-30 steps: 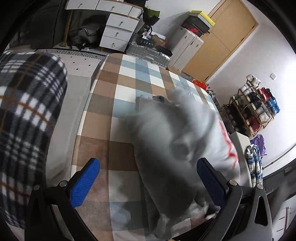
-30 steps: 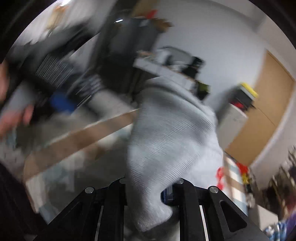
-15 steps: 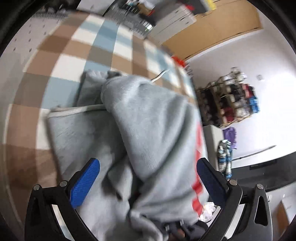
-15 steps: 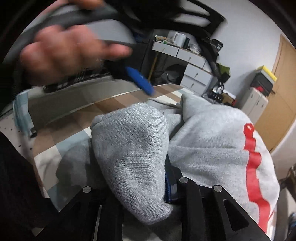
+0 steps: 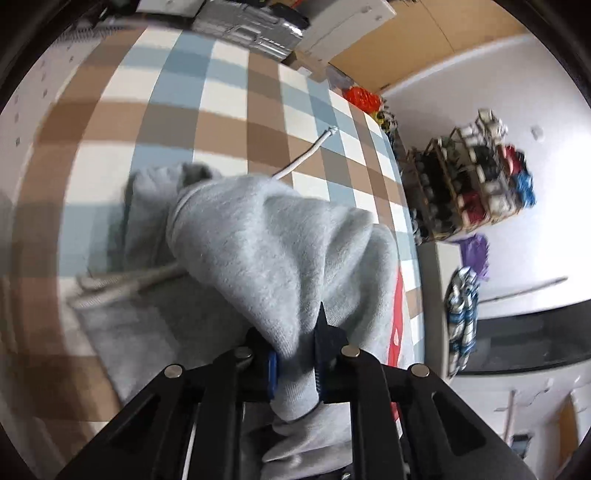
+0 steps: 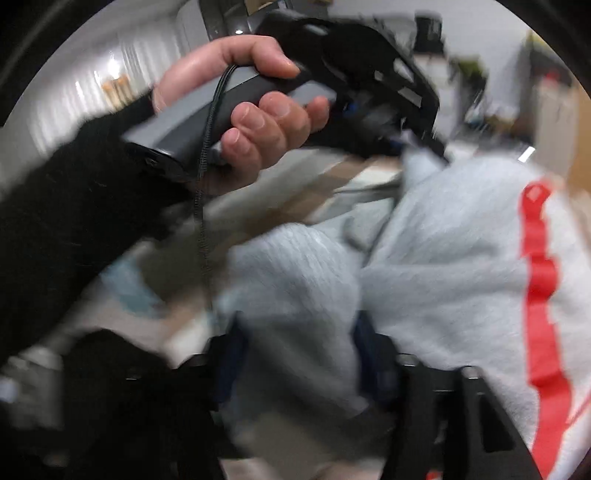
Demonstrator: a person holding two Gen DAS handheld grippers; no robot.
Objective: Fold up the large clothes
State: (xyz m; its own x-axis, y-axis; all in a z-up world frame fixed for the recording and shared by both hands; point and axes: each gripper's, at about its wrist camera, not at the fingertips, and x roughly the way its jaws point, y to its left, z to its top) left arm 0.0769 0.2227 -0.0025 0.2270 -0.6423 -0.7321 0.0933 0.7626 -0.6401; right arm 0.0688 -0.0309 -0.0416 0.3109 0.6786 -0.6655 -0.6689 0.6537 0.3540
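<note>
Room first: white walls, a tan wooden door [image 5: 413,44] at the far end, a silver hard-shell suitcase [image 5: 243,20] and pale cabinets beside it, and an open shoe rack [image 5: 476,177] along the right wall. A dark counter edge runs low on the right.

Work surface is a bed with a brown, blue and cream checked cover [image 5: 229,92], flat and mostly bare on its far half.

Grey sweatshirt [image 5: 266,243] with red print lies bunched on the near half of the cover; its white drawstring [image 5: 306,157] trails out toward the far side.

Left gripper [image 5: 295,363] is closing, jaws pinched on a fold of grey fabric that sticks up between the blue pads. Left hand [image 6: 240,107] in a black sleeve wraps the grey handle (cable hanging off it).

Right gripper [image 6: 295,354] is opening, fabric between the jaws; view is blurred, so pad contact is unclear.
</note>
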